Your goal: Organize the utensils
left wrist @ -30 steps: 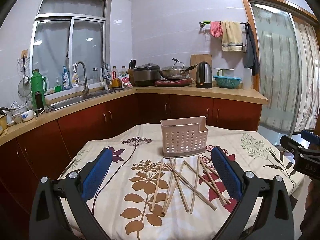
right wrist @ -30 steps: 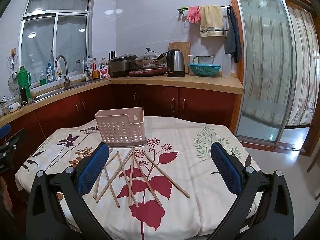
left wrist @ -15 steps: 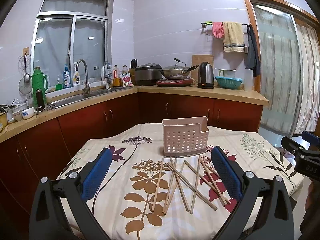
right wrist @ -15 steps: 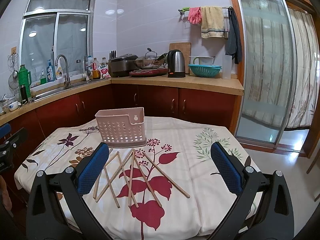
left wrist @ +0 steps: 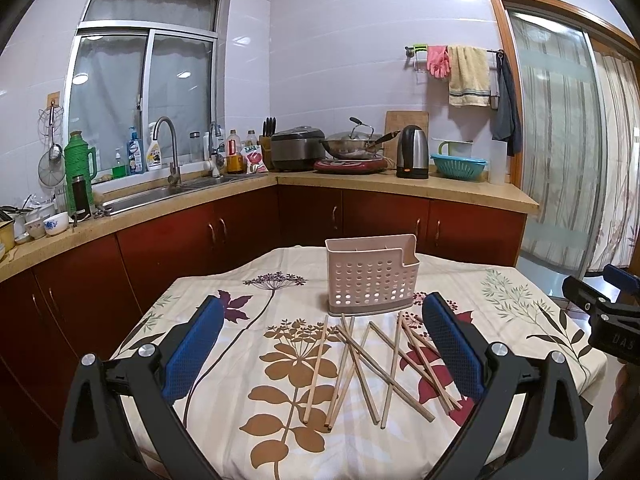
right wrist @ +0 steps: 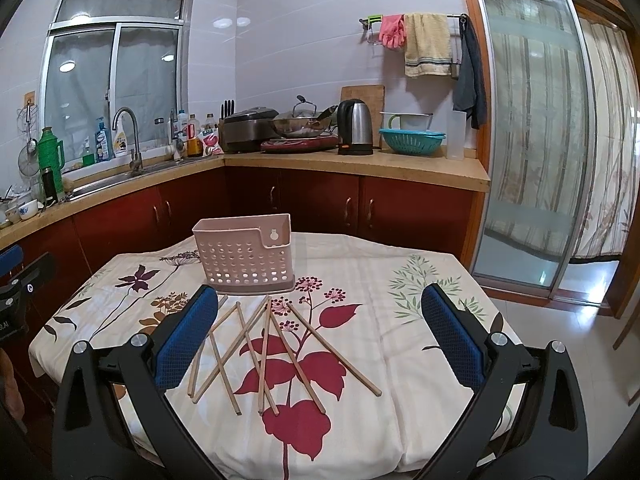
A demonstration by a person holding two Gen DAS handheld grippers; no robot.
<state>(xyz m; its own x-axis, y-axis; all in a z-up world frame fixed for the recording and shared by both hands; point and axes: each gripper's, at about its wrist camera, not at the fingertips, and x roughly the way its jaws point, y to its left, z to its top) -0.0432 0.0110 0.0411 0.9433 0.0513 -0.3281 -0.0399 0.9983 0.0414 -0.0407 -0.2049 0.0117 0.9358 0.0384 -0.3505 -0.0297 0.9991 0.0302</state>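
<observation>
Left claw (left wrist: 322,354): hovering above the near edge of the counter (left wrist: 224,432), which is wearing a cream cloth printed with brown and red flowers; its blue-padded fingers (left wrist: 192,348) are standing spread wide, gripping nothing.

Right claw (right wrist: 318,340): hovering over the same counter, likewise spread wide and carrying nothing; its black frame is showing at the right edge of the left wrist view.

Light wooden chopsticks (left wrist: 372,364): lying loose on the cloth in a crossed scatter, just in front of the holder and between the left claw's fingers as that camera sees them. In the right wrist view the chopsticks (right wrist: 260,352) are sitting toward the left finger.

Pale pink perforated plastic utensil holder (left wrist: 370,276): standing upright on the counter behind the chopsticks, its base nearly touching their far tips; what it is holding cannot be told. The holder (right wrist: 246,254) is showing a keyhole hanging slot in the right wrist view.
</observation>
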